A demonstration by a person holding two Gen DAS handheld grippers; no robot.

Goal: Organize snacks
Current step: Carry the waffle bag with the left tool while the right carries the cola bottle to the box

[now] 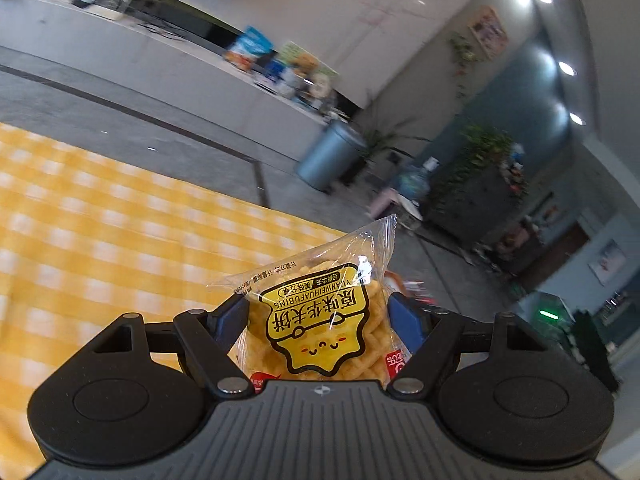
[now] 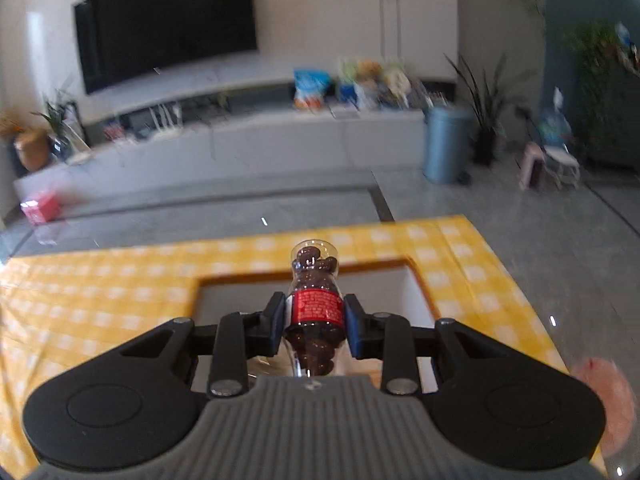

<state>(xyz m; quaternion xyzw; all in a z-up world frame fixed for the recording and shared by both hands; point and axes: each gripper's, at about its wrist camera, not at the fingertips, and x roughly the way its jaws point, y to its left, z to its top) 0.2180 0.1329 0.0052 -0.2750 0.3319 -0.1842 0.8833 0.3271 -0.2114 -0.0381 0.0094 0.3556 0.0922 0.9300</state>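
Over the yellow-and-white checked tablecloth (image 1: 100,220) on the table, both grippers are up in the air with something in them. On the left wrist view, the left gripper (image 1: 318,316) has its blue fingers (image 1: 230,318) spread pretty wide, pressed against either side of a clear waffle snack packet (image 1: 320,320) with a yellow cartoon label, so the packet sits squarely between them, its crimped end poking out forward past the table edge toward the grey floor (image 1: 160,120). On the right wrist view, the right gripper (image 2: 315,320) is pinched in narrow on a small clear bottle of chocolate candies (image 2: 316,308), the fingers (image 2: 276,320) clamped right at the red label band, the rounded base of the bottle pointing away from the camera. Below that bottle there's a rectangular wooden-rimmed tray (image 2: 300,274) with a pale inside, sitting on the cloth; the bottle is held above it, not touching as far as I can tell. Background is blurry, but a long white TV bench (image 2: 260,136) runs along the wall under a big black screen (image 2: 164,20), with what looks like a pile of snack bags (image 2: 352,84) on it and a blue-grey bin (image 2: 446,144) at its end. Some pinkish blur at the bottom right of the right view, too fuzzy to call.
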